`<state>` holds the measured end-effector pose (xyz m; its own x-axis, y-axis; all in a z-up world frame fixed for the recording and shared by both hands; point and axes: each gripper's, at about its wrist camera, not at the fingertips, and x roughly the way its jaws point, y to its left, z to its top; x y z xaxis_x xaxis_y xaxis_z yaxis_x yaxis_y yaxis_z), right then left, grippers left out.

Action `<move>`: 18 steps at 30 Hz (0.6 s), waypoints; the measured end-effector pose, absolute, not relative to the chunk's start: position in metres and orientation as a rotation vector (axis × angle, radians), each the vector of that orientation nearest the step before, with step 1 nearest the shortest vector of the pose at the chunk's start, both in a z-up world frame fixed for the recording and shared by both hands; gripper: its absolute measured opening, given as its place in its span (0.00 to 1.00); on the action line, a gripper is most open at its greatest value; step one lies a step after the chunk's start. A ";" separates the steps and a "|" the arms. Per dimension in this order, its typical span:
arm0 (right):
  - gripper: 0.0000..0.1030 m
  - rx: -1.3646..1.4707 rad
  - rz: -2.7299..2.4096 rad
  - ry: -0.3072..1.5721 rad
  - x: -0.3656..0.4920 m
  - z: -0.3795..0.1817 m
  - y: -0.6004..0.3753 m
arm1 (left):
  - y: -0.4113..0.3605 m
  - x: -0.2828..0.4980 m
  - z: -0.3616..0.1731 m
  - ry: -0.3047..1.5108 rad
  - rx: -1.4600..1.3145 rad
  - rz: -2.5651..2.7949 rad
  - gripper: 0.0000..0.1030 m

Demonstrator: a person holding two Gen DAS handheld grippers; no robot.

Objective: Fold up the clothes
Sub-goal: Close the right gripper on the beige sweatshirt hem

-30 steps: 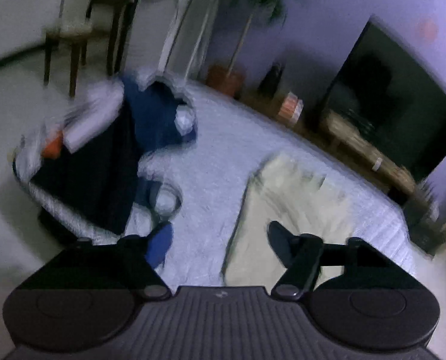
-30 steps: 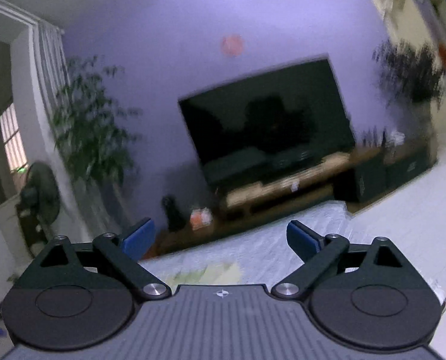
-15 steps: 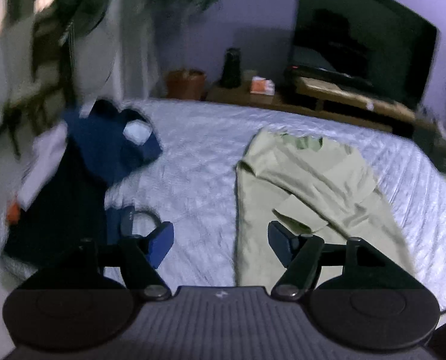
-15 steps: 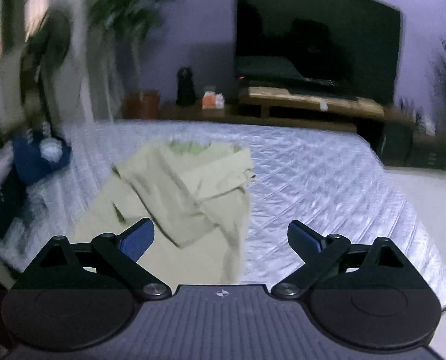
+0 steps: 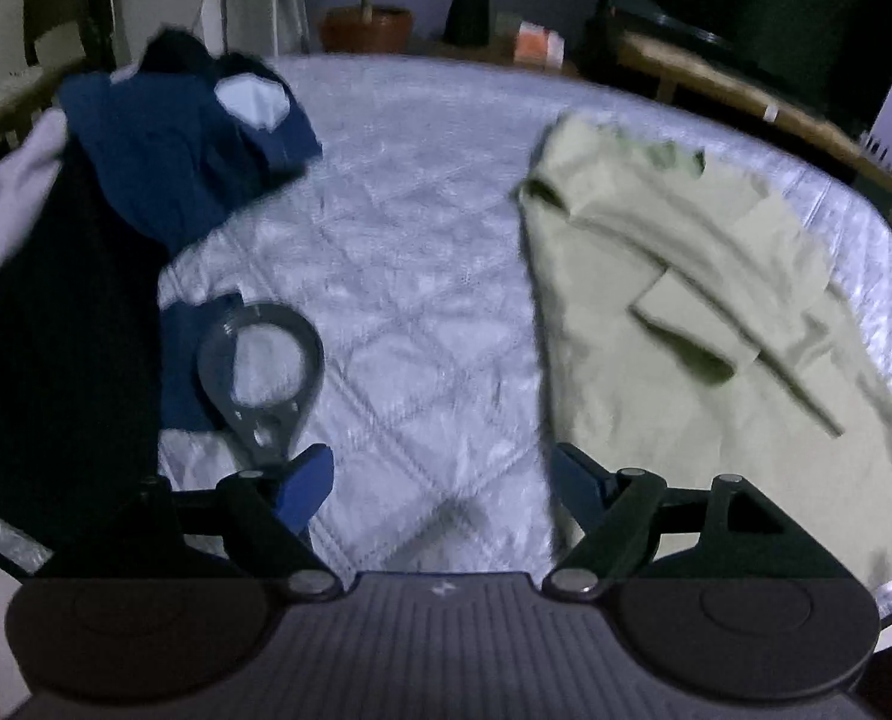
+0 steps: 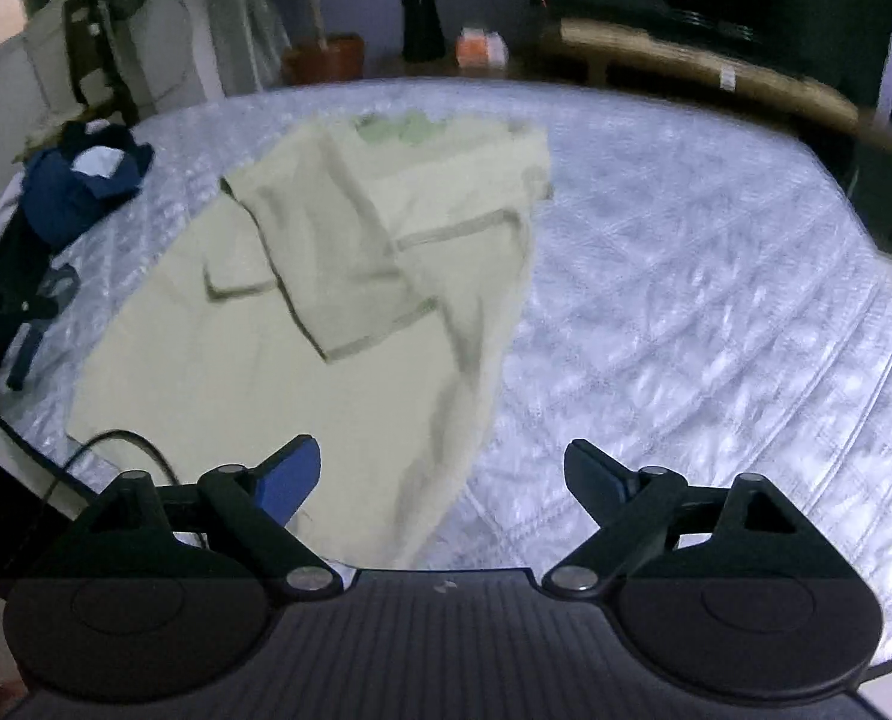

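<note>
Left gripper [image 5: 443, 483] opening with nothing between its jaws, pale green shirt [image 5: 685, 324] ahead to its right on the quilted bed [image 5: 398, 228], dark clothes pile [image 5: 146, 180] to its left, right gripper [image 6: 443, 477] closing, still wide and gripping nothing, over the shirt's [image 6: 302, 300] near edge

Pale green shirt [image 6: 302, 324]: lies flat on the quilted bed [image 6: 685, 312], collar at far end, both sleeves folded inward across the body. Dark blue clothes [image 5: 164, 156]: heaped at the bed's left edge.
</note>
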<state>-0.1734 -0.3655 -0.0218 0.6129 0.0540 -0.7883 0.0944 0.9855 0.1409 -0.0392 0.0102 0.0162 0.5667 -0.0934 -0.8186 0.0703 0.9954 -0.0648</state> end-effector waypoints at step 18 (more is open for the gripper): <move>0.16 0.421 0.099 0.900 -0.175 -0.076 -0.374 | -0.020 -0.056 -0.009 0.980 0.052 -0.194 0.88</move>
